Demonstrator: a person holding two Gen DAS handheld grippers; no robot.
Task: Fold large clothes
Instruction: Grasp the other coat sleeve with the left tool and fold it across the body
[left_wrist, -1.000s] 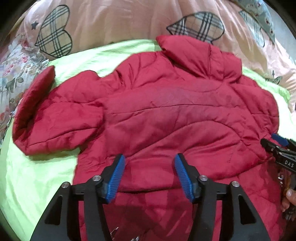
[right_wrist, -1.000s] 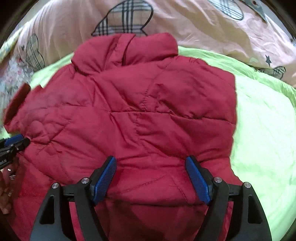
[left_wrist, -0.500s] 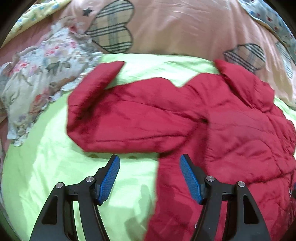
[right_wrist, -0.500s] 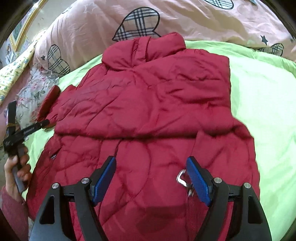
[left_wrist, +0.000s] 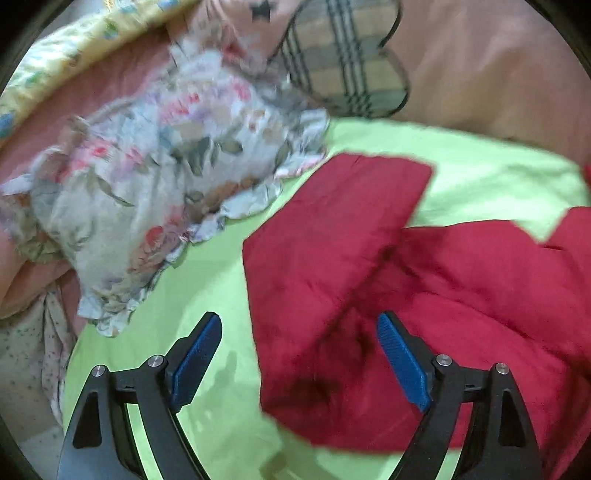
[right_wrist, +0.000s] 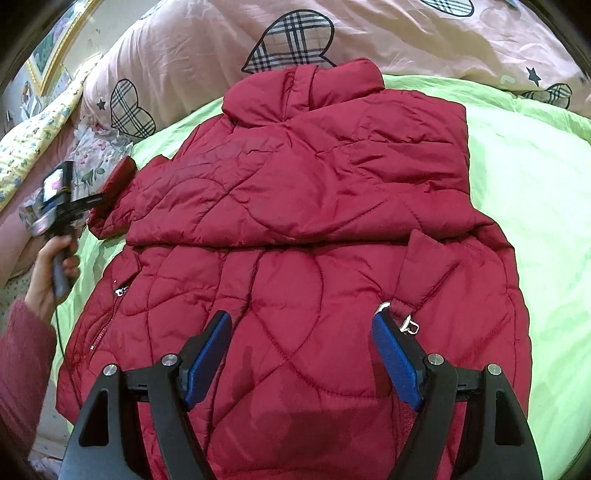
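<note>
I see both tools wide: left tool (left_wrist: 299, 354) over the jacket's (right_wrist: 295, 229) sleeve (left_wrist: 332, 266), right tool (right_wrist: 301, 354) above its hem.

The left claw (left_wrist: 299, 354) hangs with its jaws spread, bare green sheet (left_wrist: 207, 295) under its left finger and the red jacket's sleeve (left_wrist: 332, 240) under its right. Open sheet runs forward on the left up to the floral pillow (left_wrist: 155, 177), which blocks that side, its frill lying just beside the sleeve's cuff. Beyond, the pink quilt (left_wrist: 498, 74) closes off the far edge.

The right claw (right_wrist: 301, 354), jaws also apart, hovers over the jacket (right_wrist: 295, 192), which fills the middle of the bed. A wide strip of green sheet (right_wrist: 524, 177) lies free to the right.
</note>
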